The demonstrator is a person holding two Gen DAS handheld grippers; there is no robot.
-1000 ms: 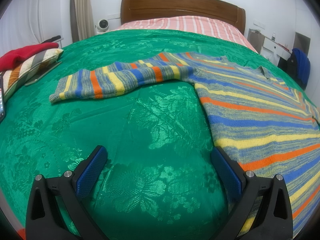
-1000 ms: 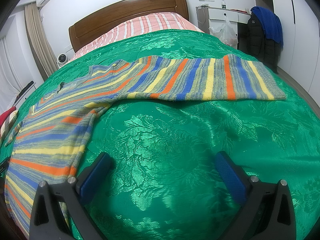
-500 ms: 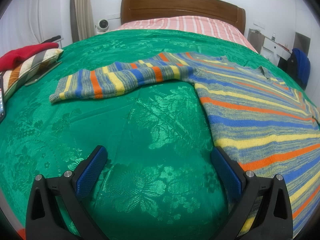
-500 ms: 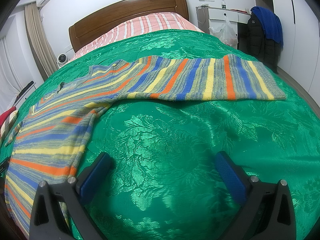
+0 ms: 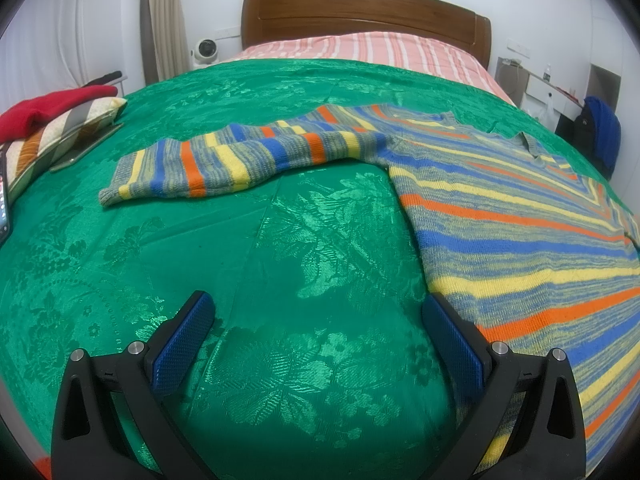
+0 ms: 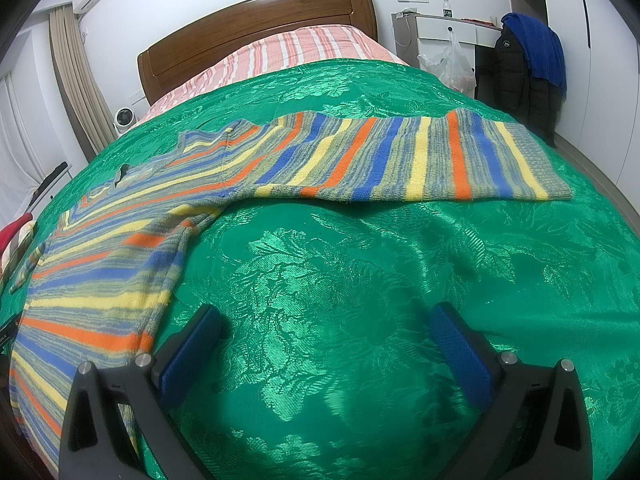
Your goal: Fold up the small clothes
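Observation:
A striped knitted sweater [image 5: 520, 232] in blue, yellow, orange and grey lies flat on the green bedspread [image 5: 280, 260]. Its one sleeve [image 5: 224, 160] stretches out to the left in the left wrist view. The other sleeve [image 6: 420, 160] stretches right in the right wrist view, where the sweater's body [image 6: 92, 280] fills the left side. My left gripper [image 5: 316, 320] hovers open over bare bedspread, its right finger at the sweater's side edge. My right gripper [image 6: 326, 332] is open too, over the bedspread [image 6: 380, 280] below the sleeve, with its left finger near the sweater's hem corner. Neither holds anything.
A wooden headboard [image 5: 360, 12] and pink striped bedding [image 5: 360, 46] lie at the far end. A striped cushion [image 5: 52, 136] with a red garment [image 5: 44, 110] on it sits at the left edge. A chair with dark and blue jackets [image 6: 528, 68] stands right of the bed.

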